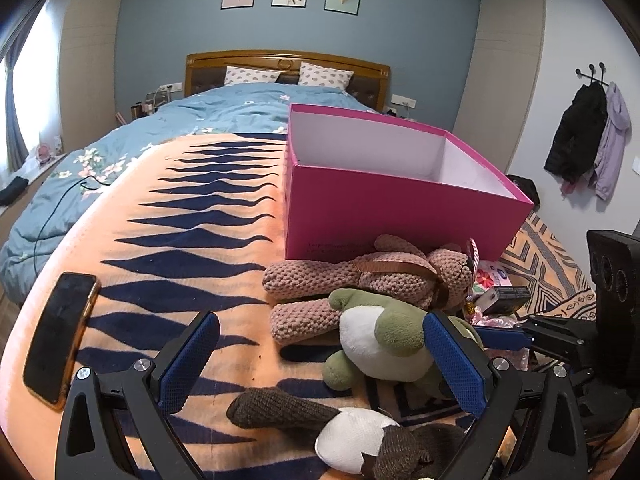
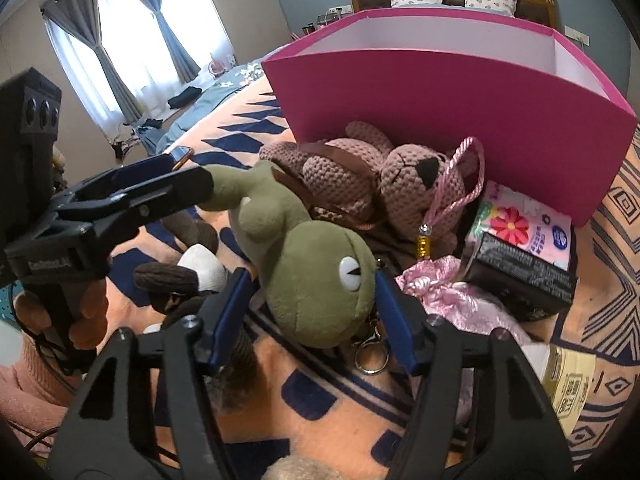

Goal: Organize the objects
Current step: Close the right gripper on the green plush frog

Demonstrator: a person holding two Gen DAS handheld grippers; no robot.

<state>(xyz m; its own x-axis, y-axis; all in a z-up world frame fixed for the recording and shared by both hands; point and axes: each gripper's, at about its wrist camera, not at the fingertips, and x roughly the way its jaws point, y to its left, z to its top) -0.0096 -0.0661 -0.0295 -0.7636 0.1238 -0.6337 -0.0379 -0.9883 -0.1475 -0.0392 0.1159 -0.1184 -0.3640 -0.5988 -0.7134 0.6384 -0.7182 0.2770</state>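
Note:
A green plush frog (image 2: 316, 280) lies on the orange blanket; it also shows in the left wrist view (image 1: 384, 344). My right gripper (image 2: 314, 312) is open, its blue pads on either side of the frog's head. My left gripper (image 1: 324, 364) is open above a brown and white plush (image 1: 360, 440); its right finger is beside the frog. A pink knitted bear (image 1: 360, 276) lies against the open pink box (image 1: 400, 204), which looks empty. The bear (image 2: 360, 176) and box (image 2: 460, 92) also show in the right wrist view.
A phone (image 1: 60, 336) lies at the left on the blanket. A tissue pack (image 2: 524, 224), a black box (image 2: 520, 276), a pink satin pouch (image 2: 448, 292) and a yellow-labelled packet (image 2: 568, 388) lie right of the frog. Coats (image 1: 588, 136) hang on the right wall.

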